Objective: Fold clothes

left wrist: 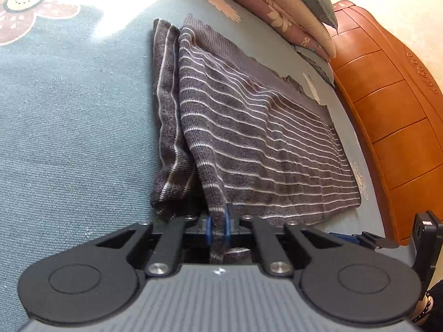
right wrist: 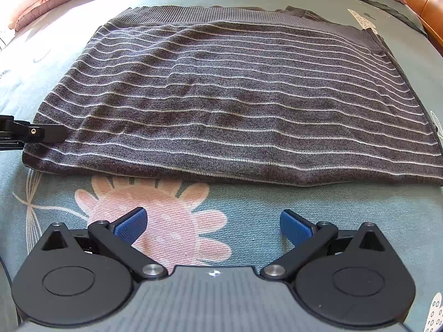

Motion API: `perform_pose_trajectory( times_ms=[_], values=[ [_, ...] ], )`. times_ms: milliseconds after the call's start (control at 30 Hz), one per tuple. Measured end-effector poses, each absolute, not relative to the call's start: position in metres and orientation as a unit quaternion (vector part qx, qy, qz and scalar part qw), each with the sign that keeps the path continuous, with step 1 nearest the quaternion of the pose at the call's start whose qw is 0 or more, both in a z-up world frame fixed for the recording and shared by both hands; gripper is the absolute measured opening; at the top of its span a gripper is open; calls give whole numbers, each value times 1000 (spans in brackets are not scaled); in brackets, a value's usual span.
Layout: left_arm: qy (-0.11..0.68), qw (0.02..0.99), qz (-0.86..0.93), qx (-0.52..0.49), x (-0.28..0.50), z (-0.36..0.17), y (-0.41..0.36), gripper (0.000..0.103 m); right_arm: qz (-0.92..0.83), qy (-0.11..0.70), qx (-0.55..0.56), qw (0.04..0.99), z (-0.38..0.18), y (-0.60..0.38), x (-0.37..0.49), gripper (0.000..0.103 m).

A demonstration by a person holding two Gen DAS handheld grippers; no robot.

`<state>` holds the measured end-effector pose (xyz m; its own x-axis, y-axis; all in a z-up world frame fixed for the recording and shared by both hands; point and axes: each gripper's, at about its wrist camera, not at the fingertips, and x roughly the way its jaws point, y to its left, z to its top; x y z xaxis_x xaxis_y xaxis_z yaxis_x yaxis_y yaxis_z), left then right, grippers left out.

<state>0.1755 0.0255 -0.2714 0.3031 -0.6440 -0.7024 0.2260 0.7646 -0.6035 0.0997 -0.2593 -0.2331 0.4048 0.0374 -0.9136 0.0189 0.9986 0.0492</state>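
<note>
**Left wrist grip set on the sweater's corner; right side not yet engaged**

Left wrist view shows my left gripper clenched on a bunched fold of the striped sweater, the blue pads pinching knit at the lower centre of the frame. From there the garment runs up and to the right across the teal floral bedspread, with a sleeve folded alongside its left edge. A wooden headboard and pillows fill the upper right.

In the right wrist view the sweater lies flat across the middle of the frame, hem toward the top. My right gripper hangs released over bare bedspread at the bottom, short of the near edge, holding nothing. The left gripper's tip shows at the far left, at the sweater's corner.

I judge this knit soft, limp and fairly light; it will sag and stretch between holds and offers no stiffness to push against. A pinch through both layers at the near right corner looks best to me, matching the left hold so the edge lifts evenly. A shallow bite risks catching only the top layer.
</note>
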Motion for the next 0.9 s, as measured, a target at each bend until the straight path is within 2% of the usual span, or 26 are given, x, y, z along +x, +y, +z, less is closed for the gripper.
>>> perform_pose_trajectory(
  times_ms=[233,533,567,633,767,900],
  values=[
    [510,760,-334,-223,161,-240,41,2,-1,548,22,836,-237,-262,97,103],
    [532,751,-324,-219,180,-265,51,5,17,543,21,839,-232,-263,100,103],
    [535,744,-330,-224,183,-267,50,7,22,537,17,843,-229,-264,100,103],
    [544,729,-346,-229,184,-270,50,29,43,521,2,852,-220,-263,102,98],
    [545,717,-358,-247,181,-270,54,38,105,500,-34,859,-208,-255,113,81],
    [520,726,-342,-293,197,-265,60,53,136,477,-92,863,-204,-238,125,79]
  ],
)
